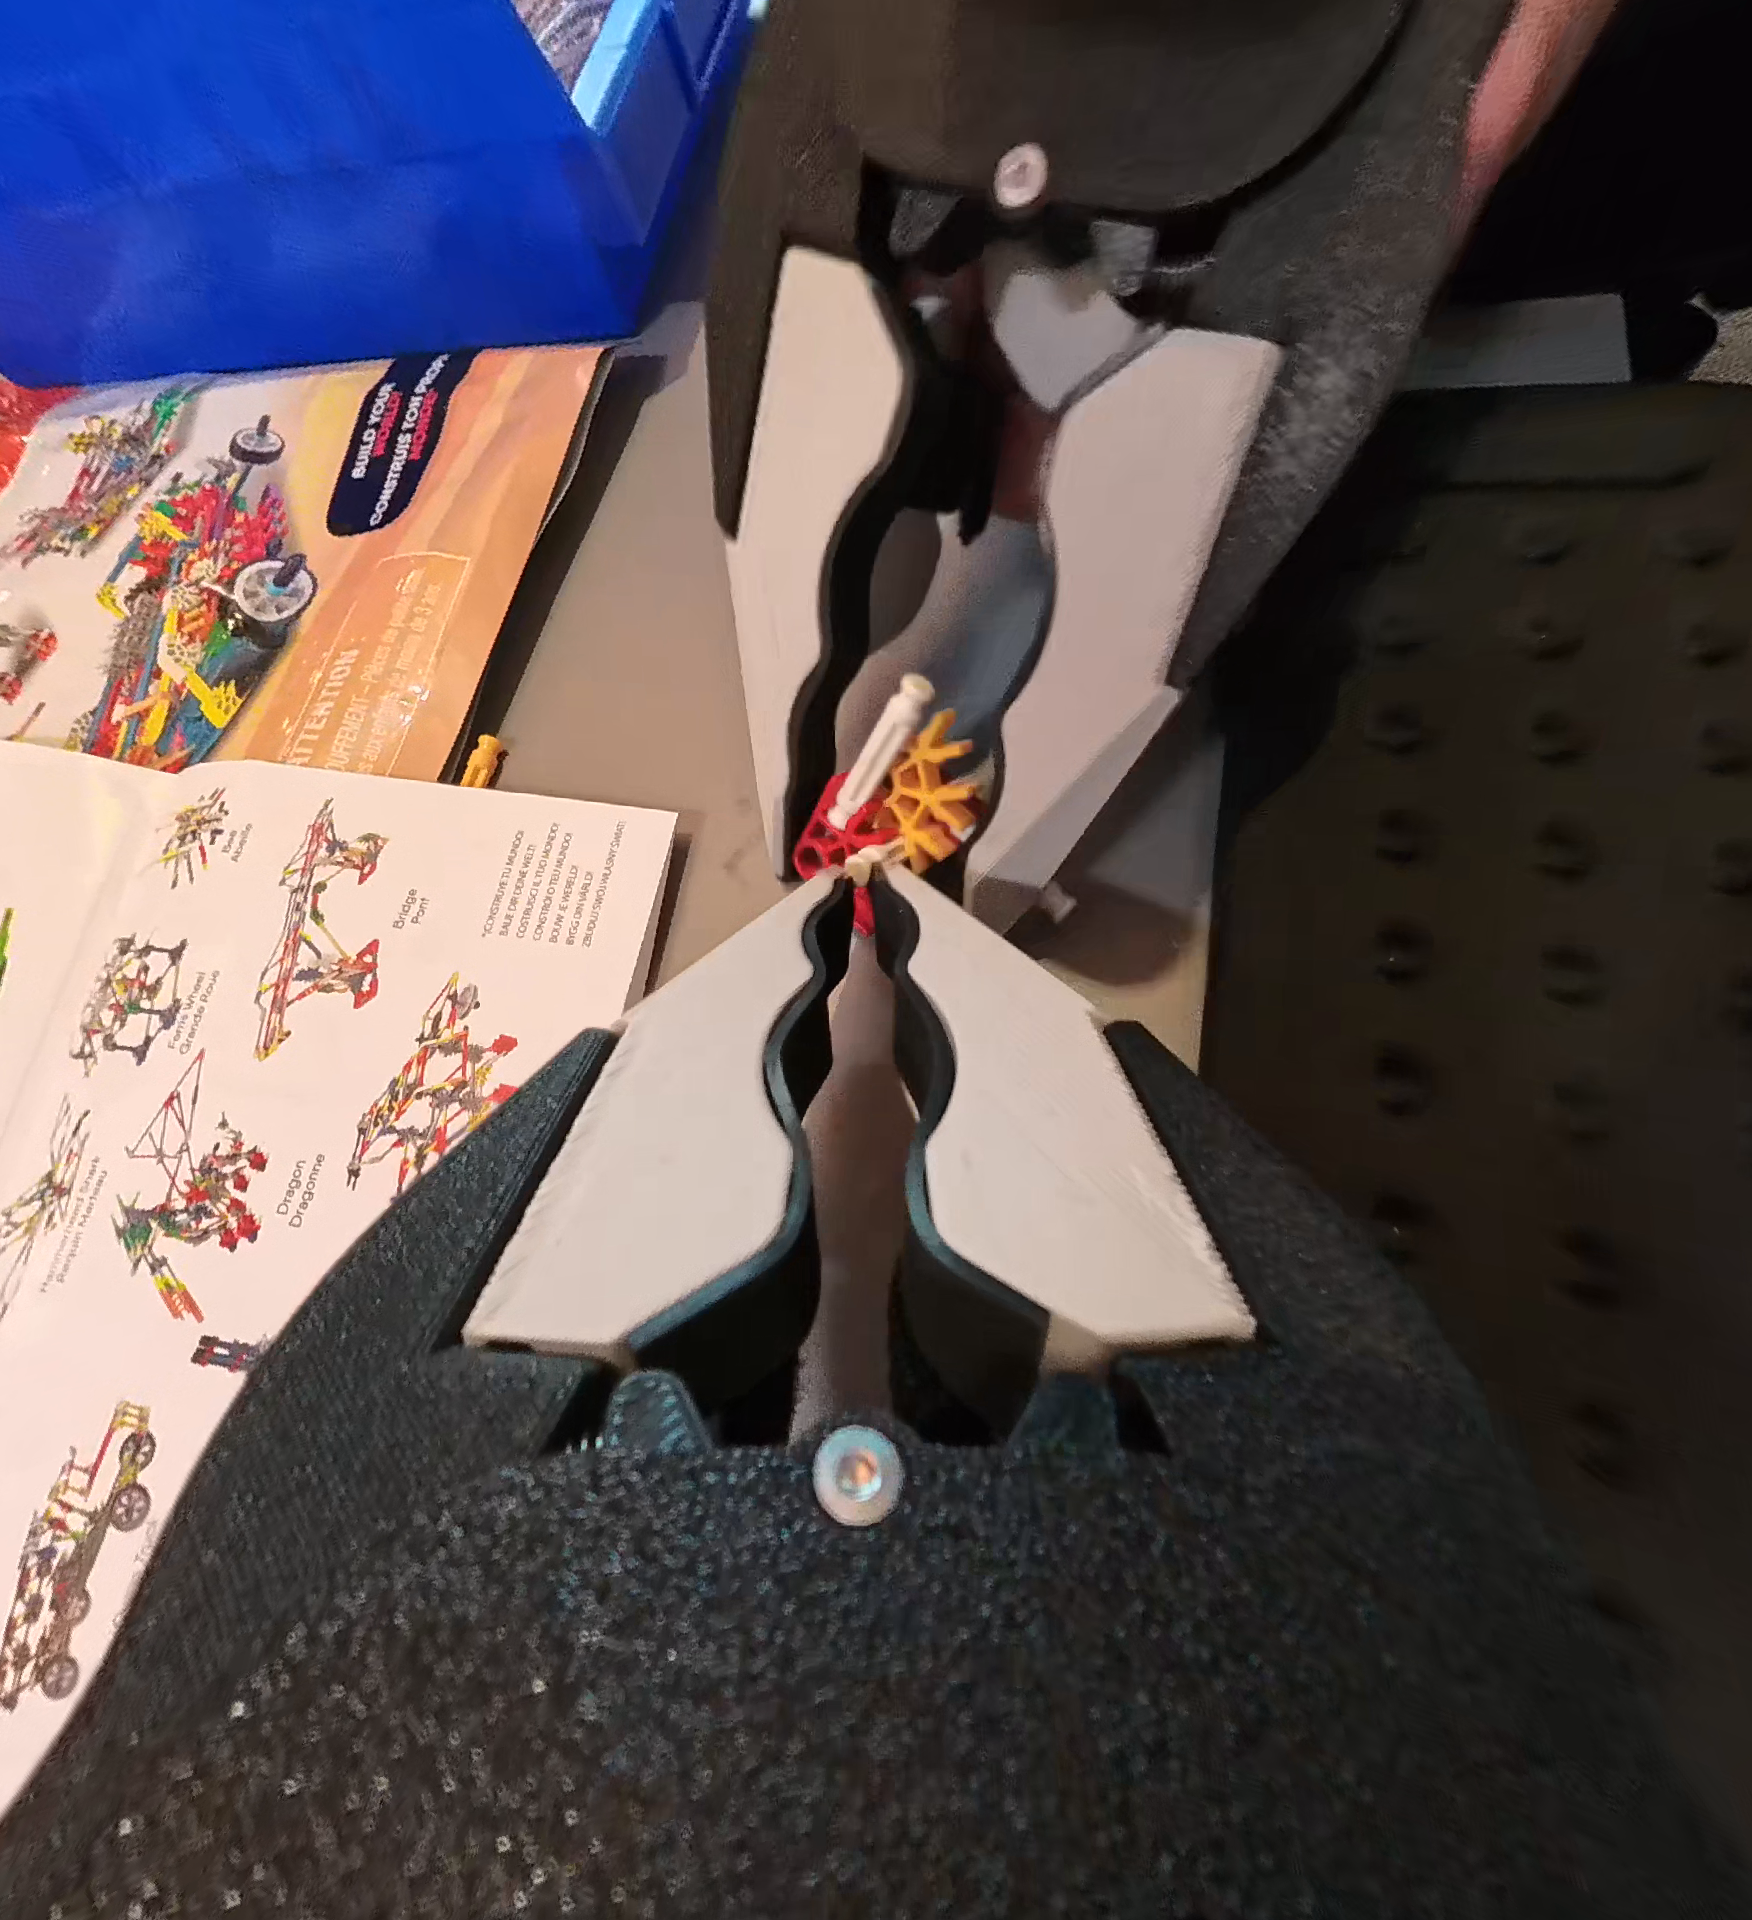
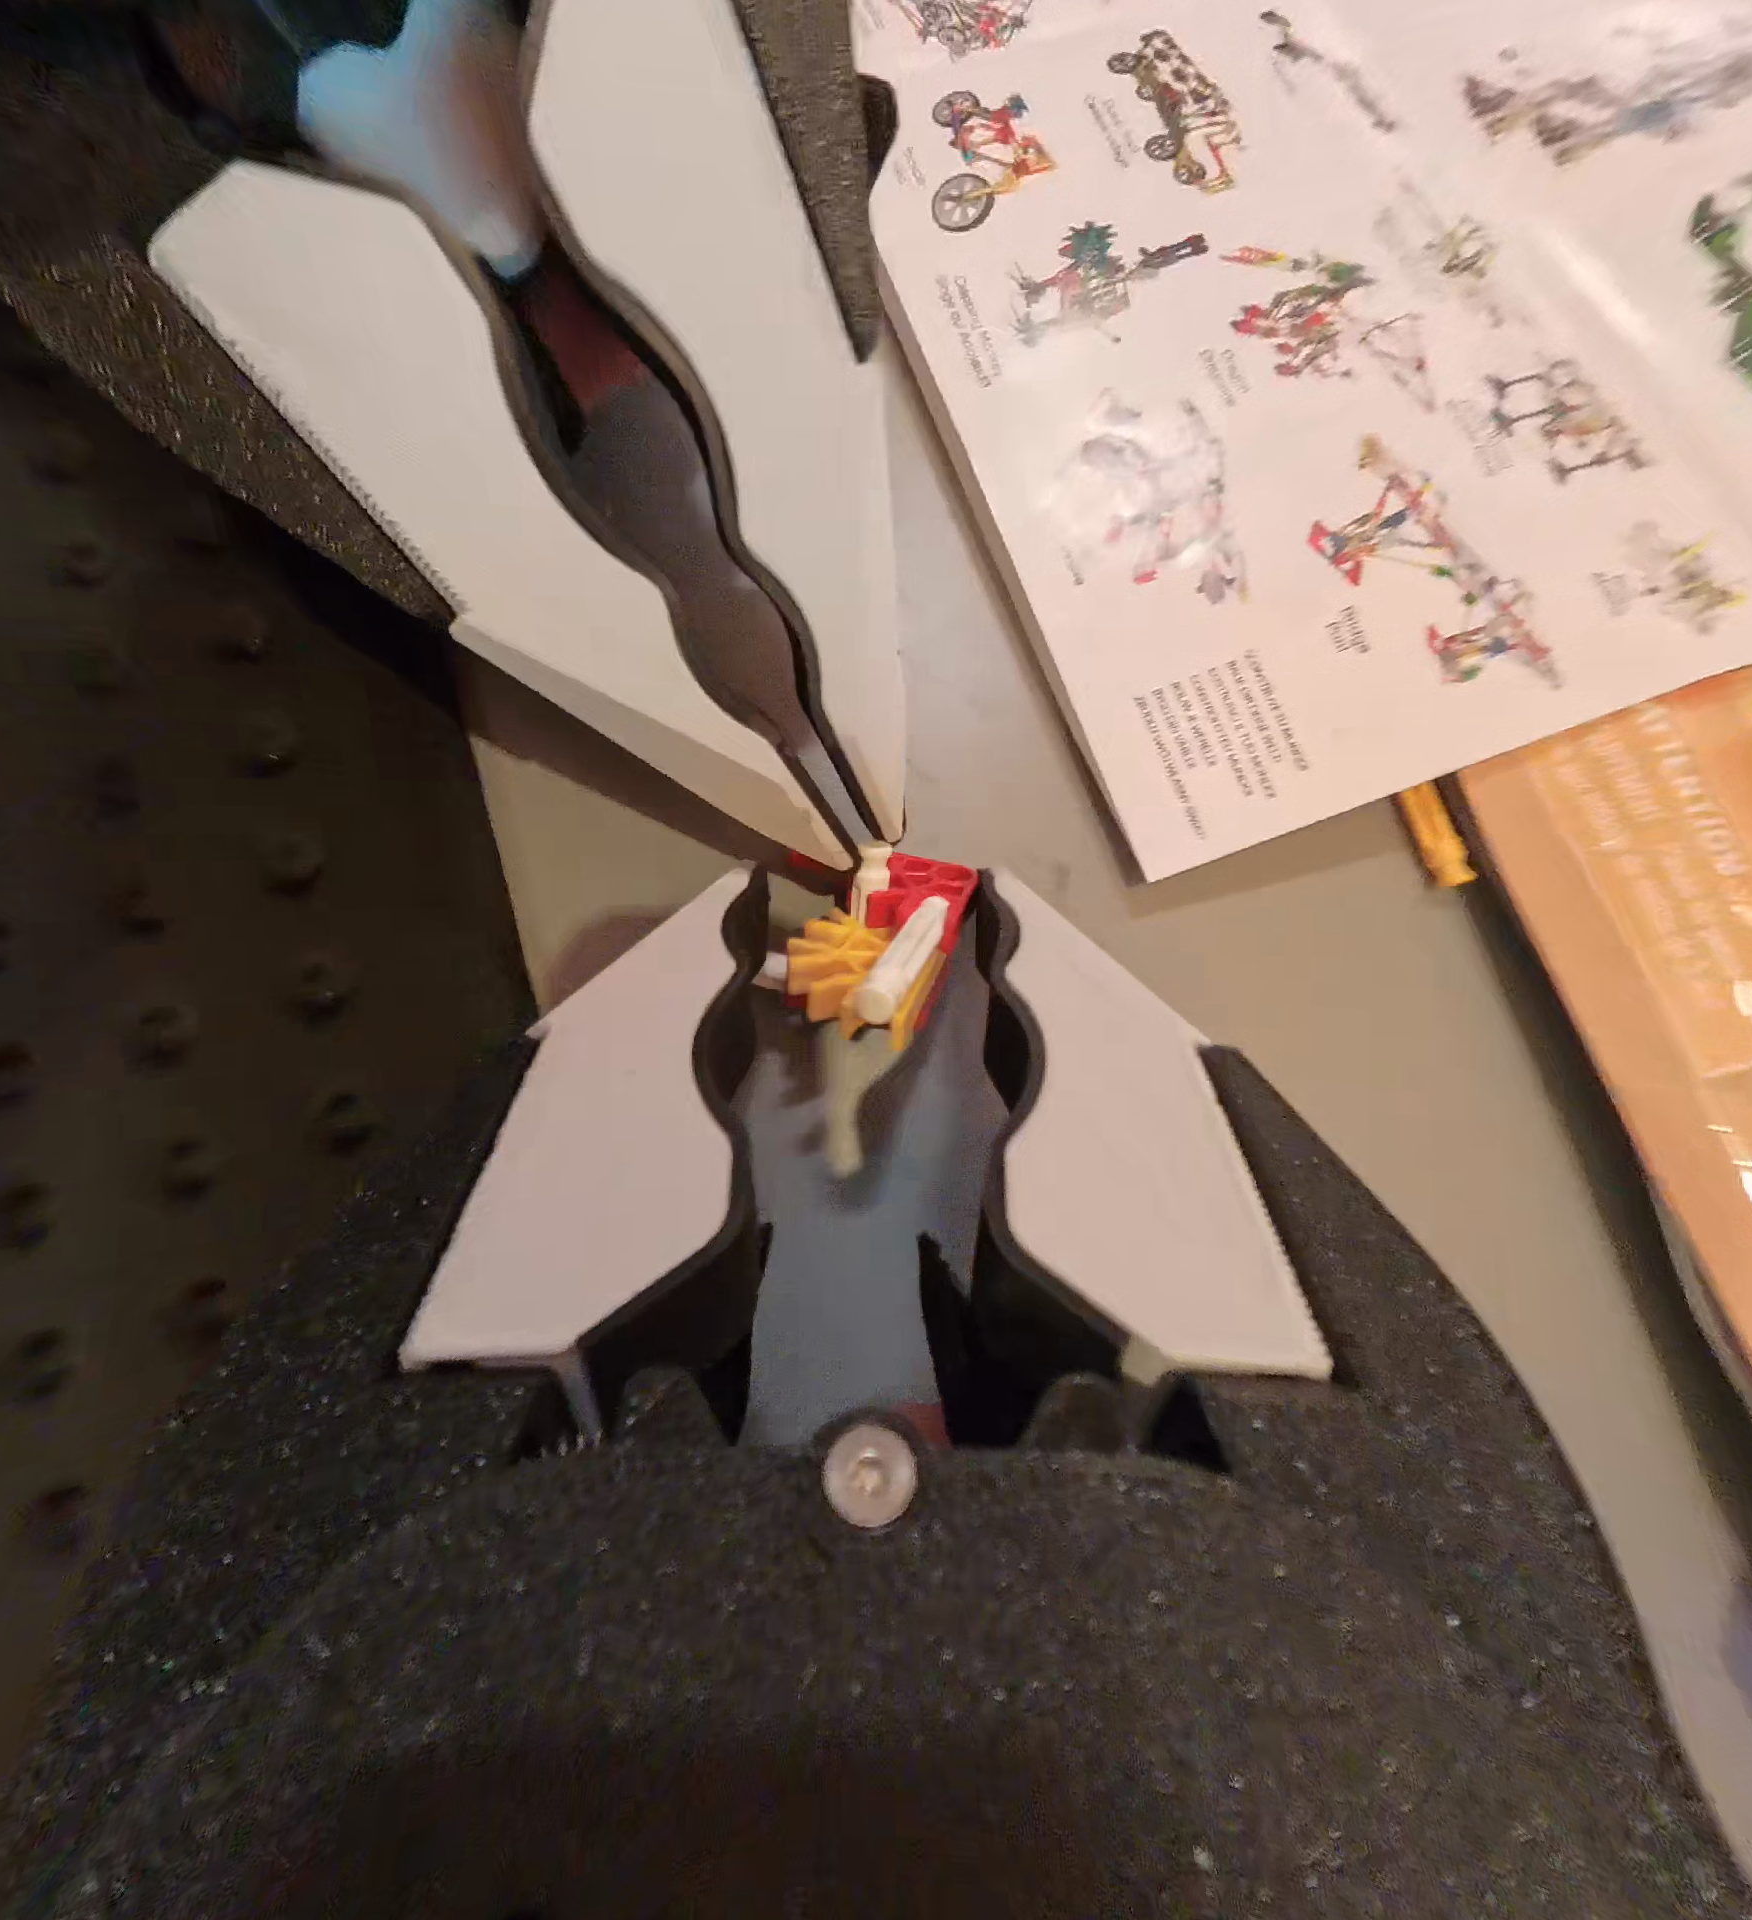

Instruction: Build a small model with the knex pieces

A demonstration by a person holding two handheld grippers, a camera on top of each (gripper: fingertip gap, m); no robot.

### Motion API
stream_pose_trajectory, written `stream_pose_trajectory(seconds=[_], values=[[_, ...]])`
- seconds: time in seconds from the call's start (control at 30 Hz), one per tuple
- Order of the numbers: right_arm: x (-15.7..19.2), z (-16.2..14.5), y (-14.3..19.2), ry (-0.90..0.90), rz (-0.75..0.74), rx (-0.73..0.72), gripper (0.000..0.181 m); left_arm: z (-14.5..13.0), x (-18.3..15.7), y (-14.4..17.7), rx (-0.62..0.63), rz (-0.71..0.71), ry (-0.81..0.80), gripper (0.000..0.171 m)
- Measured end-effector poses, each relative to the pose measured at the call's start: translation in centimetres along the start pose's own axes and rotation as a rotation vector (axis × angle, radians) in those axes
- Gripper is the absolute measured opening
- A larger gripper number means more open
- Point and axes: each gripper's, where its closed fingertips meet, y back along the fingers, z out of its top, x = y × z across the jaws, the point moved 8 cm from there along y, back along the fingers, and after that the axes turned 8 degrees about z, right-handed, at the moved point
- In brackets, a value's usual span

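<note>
Red, yellow and white plastic made up the small toy piece (image 1: pixel 882 821) that I held between my two grippers, above the grey table (image 1: pixel 633 582) beside a black chair seat (image 1: pixel 1537 935). My left gripper (image 1: pixel 854 894) was clenched on a white peg at one end of the piece, its tips pinched almost together. My right gripper (image 2: pixel 877 883) grasped the rest, the red connector (image 2: pixel 929 883) wedged between its tips and the yellow wheel-shaped part (image 2: pixel 830 961) and a white rod (image 2: pixel 903 961) lying back between its fingers. Only my left wrist view showed the blue bin (image 1: pixel 259 177) at the far edge of the table, with the picture-covered box (image 1: pixel 311 561) lying flat in front of it; what the bin held I could not tell. Both views showed the open leaflet (image 1: pixel 228 1039) of model pictures and a loose yellow rod (image 2: pixel 1433 831) just beside the box. My right wrist view showed the box only as an orange edge.
</note>
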Motion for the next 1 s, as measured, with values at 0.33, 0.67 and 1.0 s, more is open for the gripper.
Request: stream_pose_trajectory(seconds=[0.33, 0.67, 1.0], values=[[-0.7, -0.2, 0.4, -0.071, 0.085, -0.052, 0.038, 0.0, 0.1, -0.2, 0.011, -0.005, 0.021, 0.000], [0.1, -0.3, 0.2, 0.013, -0.033, -0.040, 0.034, 0.1, 0.0, -0.2, 0.033, 0.018, 0.123, 0.000], [0.3, -0.3, 0.0, 0.035, -0.113, -0.026, 0.034, 0.7, -0.7, -0.9, 0.066, 0.102, 0.144, 0.000]])
